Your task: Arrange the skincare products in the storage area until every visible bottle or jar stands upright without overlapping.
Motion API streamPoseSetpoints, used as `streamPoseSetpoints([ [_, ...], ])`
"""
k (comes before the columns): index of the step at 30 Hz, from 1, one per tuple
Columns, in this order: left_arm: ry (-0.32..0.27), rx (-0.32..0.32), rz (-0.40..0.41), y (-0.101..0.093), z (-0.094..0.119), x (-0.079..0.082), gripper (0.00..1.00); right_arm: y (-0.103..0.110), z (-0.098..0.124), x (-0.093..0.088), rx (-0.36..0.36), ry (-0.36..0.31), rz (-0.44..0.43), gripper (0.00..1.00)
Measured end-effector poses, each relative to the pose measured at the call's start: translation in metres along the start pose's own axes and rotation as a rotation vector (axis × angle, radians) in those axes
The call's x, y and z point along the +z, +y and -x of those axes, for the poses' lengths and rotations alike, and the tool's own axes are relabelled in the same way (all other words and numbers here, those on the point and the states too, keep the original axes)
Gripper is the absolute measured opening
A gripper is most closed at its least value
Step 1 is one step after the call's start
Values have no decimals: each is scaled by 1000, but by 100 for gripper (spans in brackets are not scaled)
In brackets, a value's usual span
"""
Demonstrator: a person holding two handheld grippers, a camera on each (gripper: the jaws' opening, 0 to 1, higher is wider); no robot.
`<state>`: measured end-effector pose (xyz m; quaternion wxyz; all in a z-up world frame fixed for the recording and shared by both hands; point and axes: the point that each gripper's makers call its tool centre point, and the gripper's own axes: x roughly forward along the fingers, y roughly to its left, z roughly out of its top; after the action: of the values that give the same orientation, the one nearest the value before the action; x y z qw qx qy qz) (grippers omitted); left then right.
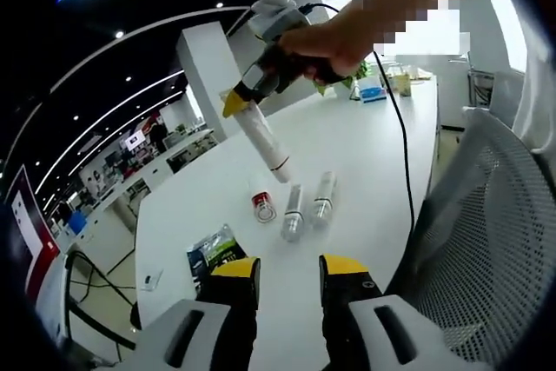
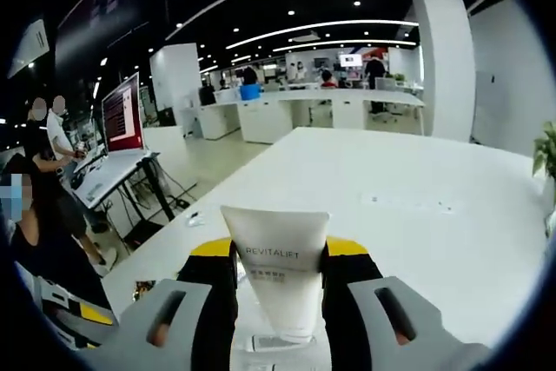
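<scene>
Surface: white table [image 1: 365,141], open-plan office.
Right gripper [image 2: 278,258]: clenched on white tube [image 2: 276,280], held in the air.
Left gripper [image 1: 289,271]: jaws apart, nothing between.
Ahead of left jaws: red-labelled jar [image 1: 263,206], two clear bottles [image 1: 294,213] lying.

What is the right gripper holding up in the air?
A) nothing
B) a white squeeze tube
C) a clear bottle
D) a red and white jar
B: the white squeeze tube printed REVITALIFT sits clamped between the right gripper's yellow-tipped jaws, and the left gripper view shows it lifted above the white table.
</scene>
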<state>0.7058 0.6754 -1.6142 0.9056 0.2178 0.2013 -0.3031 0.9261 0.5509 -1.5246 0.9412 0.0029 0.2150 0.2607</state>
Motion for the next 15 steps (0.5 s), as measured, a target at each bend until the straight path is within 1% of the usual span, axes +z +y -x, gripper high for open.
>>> streamPoseSetpoints([
  [10, 0, 7, 6, 2, 0, 0, 28, -17, -3, -6, -29, 10, 1, 35],
  [15, 8, 1, 1, 1, 0, -1, 28, -31, -6, -3, -55, -10, -4, 35],
])
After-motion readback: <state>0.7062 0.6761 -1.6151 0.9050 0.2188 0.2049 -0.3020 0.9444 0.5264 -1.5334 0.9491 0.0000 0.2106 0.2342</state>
